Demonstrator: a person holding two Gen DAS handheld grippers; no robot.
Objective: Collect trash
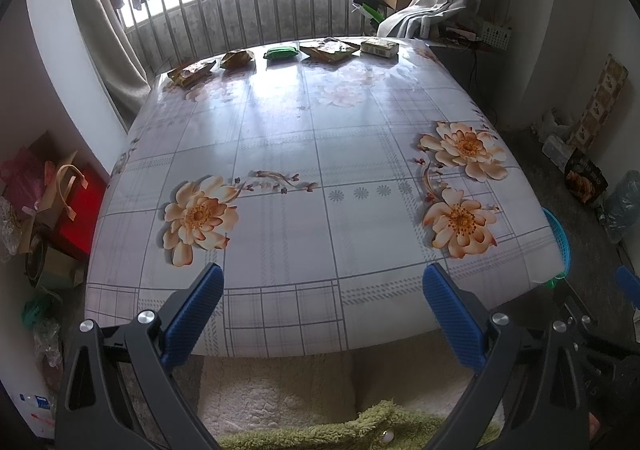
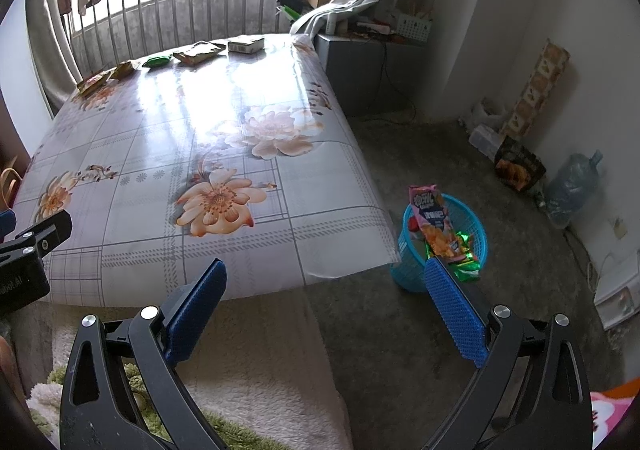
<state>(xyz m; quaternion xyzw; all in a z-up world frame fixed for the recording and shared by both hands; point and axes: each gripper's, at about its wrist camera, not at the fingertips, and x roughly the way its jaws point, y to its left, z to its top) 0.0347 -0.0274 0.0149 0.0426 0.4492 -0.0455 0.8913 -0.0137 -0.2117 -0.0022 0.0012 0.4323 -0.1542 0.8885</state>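
Observation:
Several snack wrappers line the far edge of the flowered table [image 1: 320, 154]: a yellow packet [image 1: 191, 73], a brown packet [image 1: 238, 59], a green pouch [image 1: 282, 52], a flat brown wrapper [image 1: 330, 49] and a pale box [image 1: 379, 47]. The right wrist view shows the same row, with the green pouch [image 2: 157, 60] and the pale box [image 2: 245, 45]. A blue basket [image 2: 442, 246] on the floor right of the table holds a pink snack bag [image 2: 433, 220] and green wrappers. My left gripper [image 1: 323, 278] is open over the near table edge. My right gripper [image 2: 326, 274] is open, empty, near the table's front right corner.
Metal railing and curtains stand behind the table. Bags and a red box [image 1: 78, 210] crowd the floor at the left. A grey cabinet [image 2: 360, 70], a water jug [image 2: 574, 186] and a dark snack bag [image 2: 518, 170] sit along the right wall. A fleecy rug lies under me.

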